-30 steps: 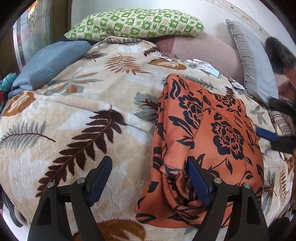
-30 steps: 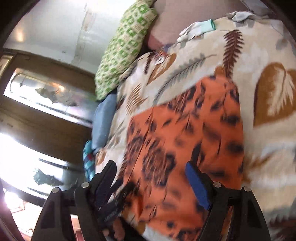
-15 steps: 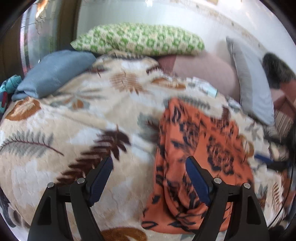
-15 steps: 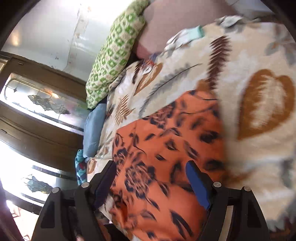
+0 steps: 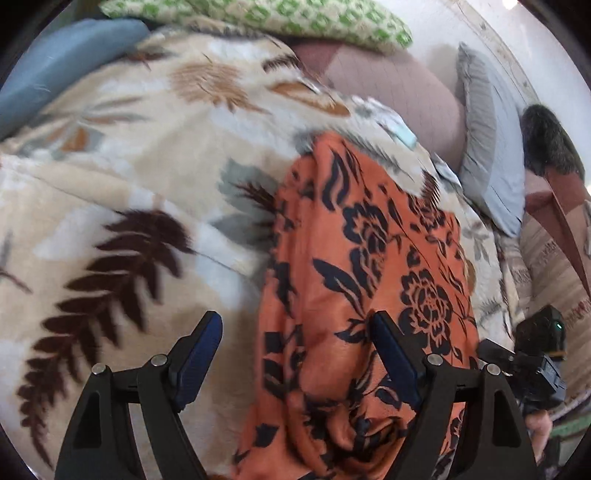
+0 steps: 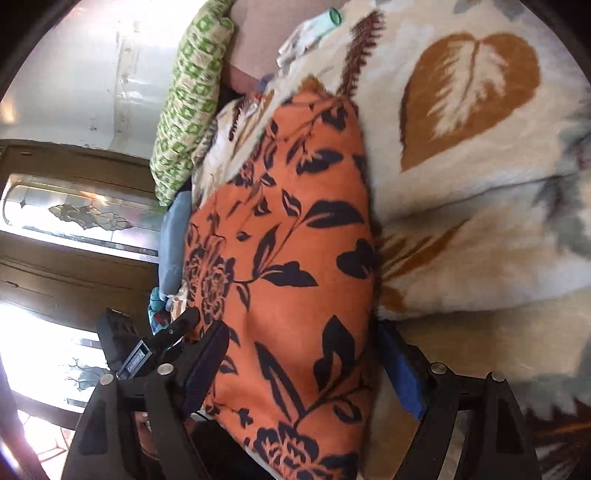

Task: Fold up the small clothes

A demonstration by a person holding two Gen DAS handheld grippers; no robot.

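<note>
Looking down at the orange floral garment [image 5: 369, 295] spread lengthwise on the blanket [image 5: 129, 206], I'd say we're early-to-mid in the job: it lies as a long narrow strip, sides seemingly tucked in already, tho I can't confirm how many layers there are. Near end is bunched & wrinkled, so prob. still a fold end-to-end left, plus smoothing. Left gripper [image 5: 297, 362] is spread wide, nothing pinched; one pad sits over the cloth's near end, the other over bare blanket, so the cloth's left edge runs btwn the fingers. Right gripper [image 6: 303, 373] is easing wider right now, straddling the near end of the strip w/ cloth btwn the fingers, but pads don't look pressed on it, so no grasp yet. My guess: next up is grabbing both near corners. Surface is a bed w/ a plush cream blanket, brown fern & leaf print; soft & lumpy, so folds may not lie crisp. Around it: green checked pillow [image 5: 295, 18], blue pillow [image 5: 55, 62], pinkish bolster [image 5: 399, 92] & grey pillow [image 5: 487, 155] by a pale wall. Small white-and-teal item [image 6: 314, 26] lies past the garment's far end, too small to tell what. Wood-framed patterned glass panels [image 6: 74, 214] show in the right view, bright light behind.
</note>
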